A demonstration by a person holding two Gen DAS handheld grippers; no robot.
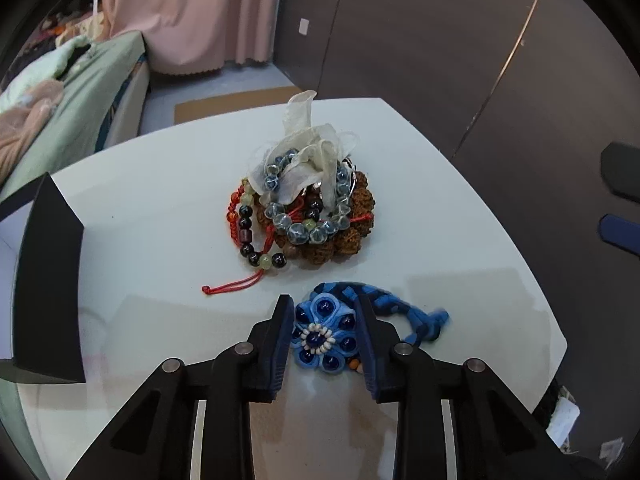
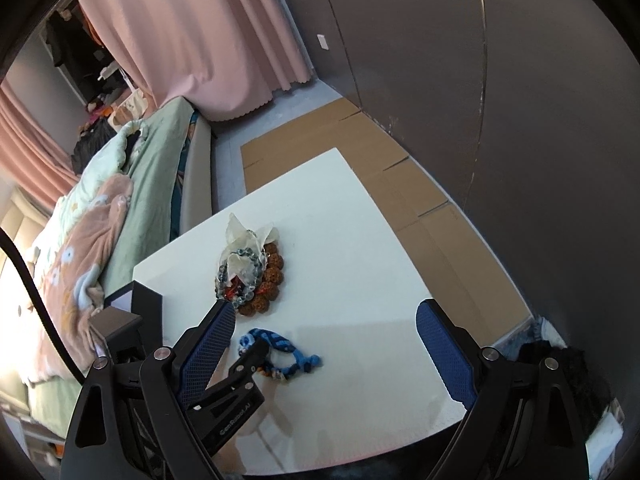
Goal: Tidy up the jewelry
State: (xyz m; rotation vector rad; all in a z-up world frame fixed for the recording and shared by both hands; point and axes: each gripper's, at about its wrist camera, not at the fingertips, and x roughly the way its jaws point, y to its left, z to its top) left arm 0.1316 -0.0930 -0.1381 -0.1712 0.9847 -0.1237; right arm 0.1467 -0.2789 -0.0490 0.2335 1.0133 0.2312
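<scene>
A blue fabric flower bracelet [image 1: 324, 338] lies on the white table [image 1: 440, 200], its braided band trailing right. My left gripper [image 1: 323, 314] straddles the flower, its fingers close on each side of it; whether the pads press it is unclear. Beyond it is a pile of jewelry [image 1: 304, 208]: brown seed beads, blue-grey glass beads, dark beads on red cord and a cream sheer ribbon. In the right wrist view my right gripper [image 2: 326, 320] is wide open and empty above the table, with the left gripper [image 2: 244, 364] at the blue bracelet [image 2: 280, 346] and the pile [image 2: 250, 276] beyond.
A black open box [image 1: 48, 280] stands at the table's left edge, also in the right wrist view [image 2: 132, 308]. A bed with green and pink bedding [image 2: 100, 216] lies left of the table. Cardboard [image 2: 400, 184] covers the floor by a dark wall.
</scene>
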